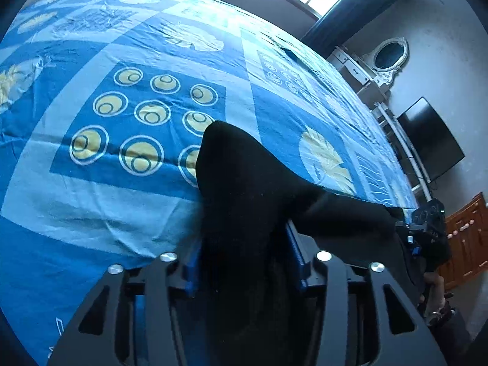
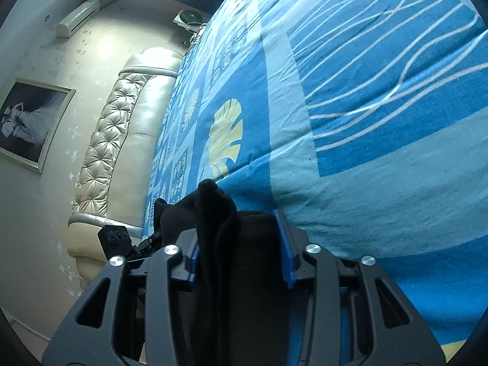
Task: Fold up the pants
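Note:
The black pants (image 1: 238, 167) lie bunched on a blue patterned bed sheet (image 1: 122, 183), stretched as a dark band toward the right. My left gripper (image 1: 242, 231) stands open, with a loose fold of the pants between its blue pads. My right gripper (image 2: 238, 228) is shut on another bunch of the pants (image 2: 213, 201), which fills the gap between its pads just above the sheet (image 2: 366, 152). In the left wrist view the right gripper (image 1: 427, 222) shows at the far right, held by a hand. In the right wrist view the left gripper (image 2: 116, 238) shows at lower left.
A quilted cream headboard (image 2: 122, 140) runs along the bed's end, below a framed picture (image 2: 27, 122) and an air conditioner (image 2: 77, 16). Past the bed's far edge stand a white dresser with an oval mirror (image 1: 389, 56), a dark TV (image 1: 433, 140) and a wooden door (image 1: 469, 238).

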{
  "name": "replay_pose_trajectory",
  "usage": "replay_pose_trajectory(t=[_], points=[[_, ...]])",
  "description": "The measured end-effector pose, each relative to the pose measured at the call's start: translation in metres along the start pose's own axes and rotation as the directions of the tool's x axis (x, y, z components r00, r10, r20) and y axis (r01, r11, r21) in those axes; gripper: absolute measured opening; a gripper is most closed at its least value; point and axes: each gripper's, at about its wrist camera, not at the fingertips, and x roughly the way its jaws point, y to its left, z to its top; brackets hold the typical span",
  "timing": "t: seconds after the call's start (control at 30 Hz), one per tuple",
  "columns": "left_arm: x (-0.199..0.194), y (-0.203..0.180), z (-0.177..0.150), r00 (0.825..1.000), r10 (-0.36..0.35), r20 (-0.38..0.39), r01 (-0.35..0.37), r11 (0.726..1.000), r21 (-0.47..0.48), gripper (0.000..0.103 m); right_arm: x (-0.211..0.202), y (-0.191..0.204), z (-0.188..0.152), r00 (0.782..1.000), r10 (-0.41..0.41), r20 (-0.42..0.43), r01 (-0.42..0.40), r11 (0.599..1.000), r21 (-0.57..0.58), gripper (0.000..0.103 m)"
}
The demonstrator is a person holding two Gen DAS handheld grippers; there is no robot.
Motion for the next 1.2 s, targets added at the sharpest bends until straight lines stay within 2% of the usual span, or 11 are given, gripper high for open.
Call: replay_pose_trajectory(t=[0.1,0.17,0.37,0.47,0.6,0.7,0.8,0.87,0.97,1.03,1.2], points=[[-0.013,0.006,-0.005,1.000,-0.026,0.008,0.026,0.999,-0.036,0.064,-0.013,0.007,-0.008,1.000,-0.019,0.019,0.019,1.000,-0.021,0.059],[-0.022,0.008,-0.011,0.999,-0.045,0.013,0.046,0.998,-0.049,0.066,-0.024,0.007,-0.014,0.999,-0.030,0.035,0.030,0.999,-0.016,0.071],[-0.057,0.014,-0.057,0.996,-0.083,0.018,0.085,0.990,-0.110,0.072,-0.052,0.002,-0.049,0.998,-0.057,-0.008,0.057,0.998,0.005,0.079],[-0.068,0.020,-0.079,0.991,-0.129,0.029,0.132,0.974,-0.185,0.073,-0.056,0.007,-0.067,0.998,-0.036,-0.057,0.036,0.999,0.001,0.087],[-0.076,0.020,-0.106,0.985,-0.170,0.043,0.175,0.952,-0.251,0.073,-0.050,0.016,-0.093,0.992,-0.006,-0.126,0.007,1.000,0.014,0.088],[-0.078,0.013,-0.115,0.983,-0.182,0.037,0.186,0.950,-0.252,0.073,-0.054,0.019,-0.105,0.996,-0.006,-0.092,0.007,1.000,0.012,0.088],[-0.074,0.004,-0.120,0.981,-0.194,0.012,0.191,0.949,-0.249,0.073,-0.051,0.020,-0.110,0.997,-0.032,-0.077,0.032,0.999,0.000,0.077],[-0.070,-0.003,-0.124,0.983,-0.182,-0.002,0.177,0.959,-0.222,0.073,-0.050,0.016,-0.112,0.997,-0.050,-0.067,0.051,0.999,0.016,0.060],[-0.064,-0.008,-0.123,0.986,-0.169,-0.012,0.162,0.964,-0.212,0.053,-0.052,0.011,-0.115,0.997,-0.045,-0.055,0.047,0.998,0.031,0.045],[-0.066,-0.011,-0.124,0.990,-0.143,-0.008,0.139,0.970,-0.199,0.048,-0.057,0.009,-0.118,0.999,-0.022,-0.041,0.024,0.998,0.065,0.037],[-0.077,-0.022,-0.118,0.994,-0.111,-0.001,0.110,0.984,-0.143,0.037,-0.069,0.024,-0.123,1.000,-0.003,-0.011,0.004,0.999,0.044,0.030]])
